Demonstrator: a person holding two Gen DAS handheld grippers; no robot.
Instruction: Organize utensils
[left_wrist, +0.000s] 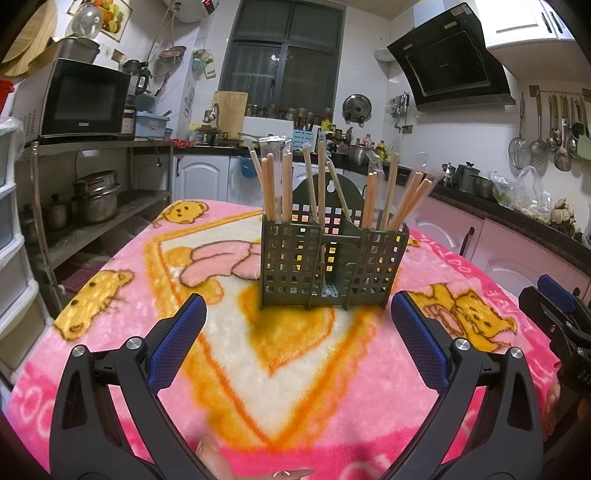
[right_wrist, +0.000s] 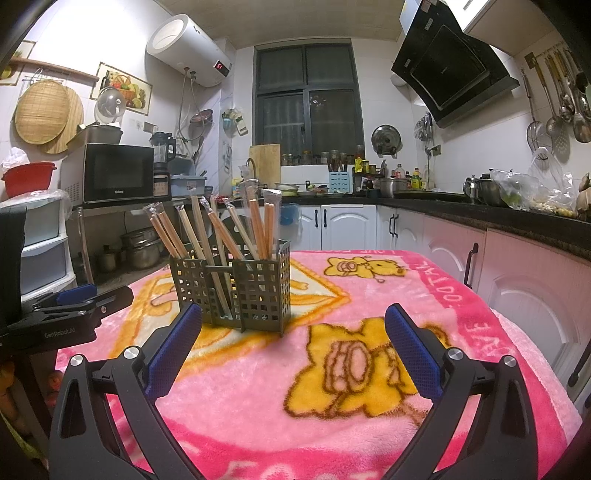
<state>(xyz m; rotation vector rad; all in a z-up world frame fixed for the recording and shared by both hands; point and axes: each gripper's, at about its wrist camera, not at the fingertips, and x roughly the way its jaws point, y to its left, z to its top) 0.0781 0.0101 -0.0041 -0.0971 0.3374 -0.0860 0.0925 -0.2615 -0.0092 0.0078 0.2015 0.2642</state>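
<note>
A dark green lattice utensil holder (left_wrist: 325, 266) stands upright on the pink blanket-covered table (left_wrist: 258, 369). Several wrapped wooden chopsticks (left_wrist: 284, 184) stand in its compartments. It also shows in the right wrist view (right_wrist: 236, 288) with the chopsticks (right_wrist: 221, 229) leaning. My left gripper (left_wrist: 298, 306) is open and empty, just in front of the holder. My right gripper (right_wrist: 293, 317) is open and empty, to the right of the holder. The right gripper shows at the left wrist view's right edge (left_wrist: 554, 299); the left gripper shows at the right wrist view's left edge (right_wrist: 74, 299).
A metal shelf with a microwave (left_wrist: 85, 99) and pots (left_wrist: 96, 195) stands left of the table. Kitchen counters with white and pink cabinets (right_wrist: 517, 280) run behind and to the right. Ladles hang on the right wall (left_wrist: 554, 136).
</note>
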